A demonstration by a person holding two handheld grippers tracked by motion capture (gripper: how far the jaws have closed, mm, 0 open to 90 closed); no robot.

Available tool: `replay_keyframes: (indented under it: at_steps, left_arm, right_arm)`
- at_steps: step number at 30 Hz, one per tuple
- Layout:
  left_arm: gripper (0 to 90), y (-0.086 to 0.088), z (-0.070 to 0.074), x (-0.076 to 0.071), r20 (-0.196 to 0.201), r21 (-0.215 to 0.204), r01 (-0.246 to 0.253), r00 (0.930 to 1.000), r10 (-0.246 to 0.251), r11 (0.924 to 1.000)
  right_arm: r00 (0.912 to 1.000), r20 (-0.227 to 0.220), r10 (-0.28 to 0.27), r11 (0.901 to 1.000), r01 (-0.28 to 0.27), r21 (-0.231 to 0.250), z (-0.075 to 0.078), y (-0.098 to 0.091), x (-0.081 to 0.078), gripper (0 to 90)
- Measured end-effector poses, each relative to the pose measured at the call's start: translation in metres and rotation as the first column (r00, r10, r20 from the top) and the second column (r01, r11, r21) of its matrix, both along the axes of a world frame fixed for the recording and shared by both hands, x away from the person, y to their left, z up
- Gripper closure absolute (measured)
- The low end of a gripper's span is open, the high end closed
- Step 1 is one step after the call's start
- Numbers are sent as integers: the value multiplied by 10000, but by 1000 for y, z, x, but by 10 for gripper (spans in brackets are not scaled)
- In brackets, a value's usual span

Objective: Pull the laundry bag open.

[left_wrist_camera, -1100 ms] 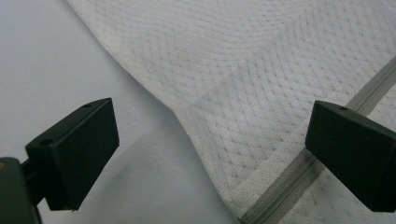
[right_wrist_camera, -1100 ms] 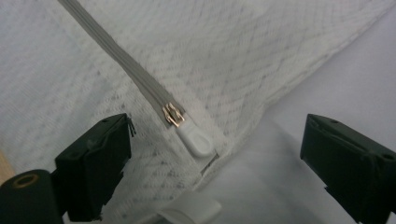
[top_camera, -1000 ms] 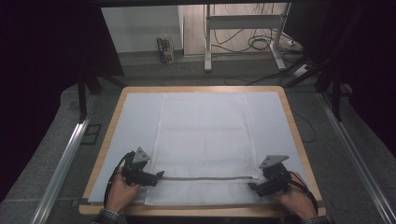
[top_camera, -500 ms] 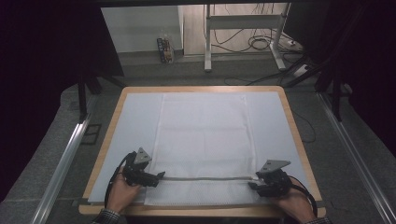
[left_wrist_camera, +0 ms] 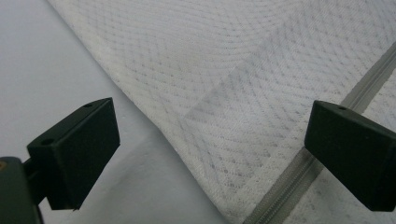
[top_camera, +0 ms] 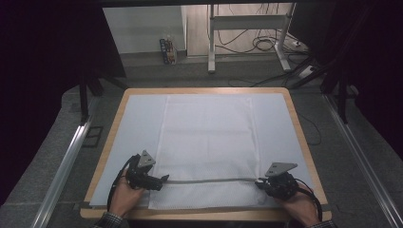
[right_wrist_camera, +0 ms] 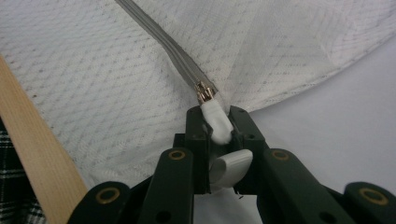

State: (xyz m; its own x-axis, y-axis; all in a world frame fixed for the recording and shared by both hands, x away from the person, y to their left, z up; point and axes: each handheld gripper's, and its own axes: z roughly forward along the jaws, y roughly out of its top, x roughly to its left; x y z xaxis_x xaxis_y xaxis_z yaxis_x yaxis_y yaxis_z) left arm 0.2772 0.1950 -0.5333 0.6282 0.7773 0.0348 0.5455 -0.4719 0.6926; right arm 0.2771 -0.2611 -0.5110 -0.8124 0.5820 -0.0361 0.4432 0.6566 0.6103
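Observation:
A white mesh bag (top_camera: 209, 137) lies flat on the white sheet, with a grey zipper (top_camera: 209, 180) running across its near part. My left gripper (top_camera: 161, 179) sits at the zipper's left end. In the left gripper view it (left_wrist_camera: 212, 116) stands open, its jaws straddling the mesh bag's edge (left_wrist_camera: 224, 60) and the zipper (left_wrist_camera: 299, 172) without pressing. My right gripper (top_camera: 259, 183) is at the zipper's right end. Its jaws have just been closing and now pinch the white pull tab (right_wrist_camera: 218, 127) below the metal slider (right_wrist_camera: 204, 92).
The table's wooden rim (top_camera: 304, 142) frames the white sheet (top_camera: 138, 123); its near edge (right_wrist_camera: 37, 158) lies close beside my right gripper. Beyond the table are a metal stand (top_camera: 211, 42), floor cables (top_camera: 256, 45) and rails (top_camera: 62, 166) at both sides.
The right gripper has edged slightly toward the zipper's right end. The left hand and the bag have stayed put.

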Motion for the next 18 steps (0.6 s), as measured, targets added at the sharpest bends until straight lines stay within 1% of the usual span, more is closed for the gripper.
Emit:
replay_keyframes:
  at_steps: [2, 4, 6, 7, 8, 10, 13, 15, 18]
  left_arm:
    - [33, 0, 0, 0, -8, -6, 5, 10000, -5, 10000]
    - [33, 0, 0, 0, -13, 12, 3, 10000, -3, 10000]
    - [33, 0, 0, 0, -19, 5, -2, 10000, 2, 10000]
    - [33, 0, 0, 0, -31, 31, 11, 10000, -11, 10000]
    - [33, 0, 0, 0, -34, 44, 9, 10000, -9, 10000]
    - [33, 0, 0, 0, -40, 67, 6, 10000, -5, 10000]
    - [33, 0, 0, 0, -35, 78, 7, 10000, -7, 10000]
    - [33, 0, 0, 0, -37, 98, 5, 10000, -5, 10000]
    - [33, 0, 0, -1, -30, 117, 7, 10000, -7, 9999]
  right_arm:
    - [10000, 0, 16, 9999, -16, -136, 0, 0, 0, 779]
    - [10000, -87, -16, 9999, 15, -129, 0, 0, 0, 750]
    - [9997, -225, 14, 10000, -16, -96, 0, -2, 1, 666]
    - [9992, -392, 85, 10000, -85, 1, 0, -2, 1, 617]
    - [9986, -499, 168, 9999, -166, 35, 0, -2, 1, 588]
    - [9986, -479, 215, 9996, -222, -144, 0, -1, 1, 551]
    - [9992, -392, 58, 9994, -71, -331, 0, 1, -2, 523]
    - [9994, -351, -64, 9993, 51, -358, 0, 1, -3, 512]
    - [9979, -388, -522, 9984, 512, -242, -1, 0, -5, 529]
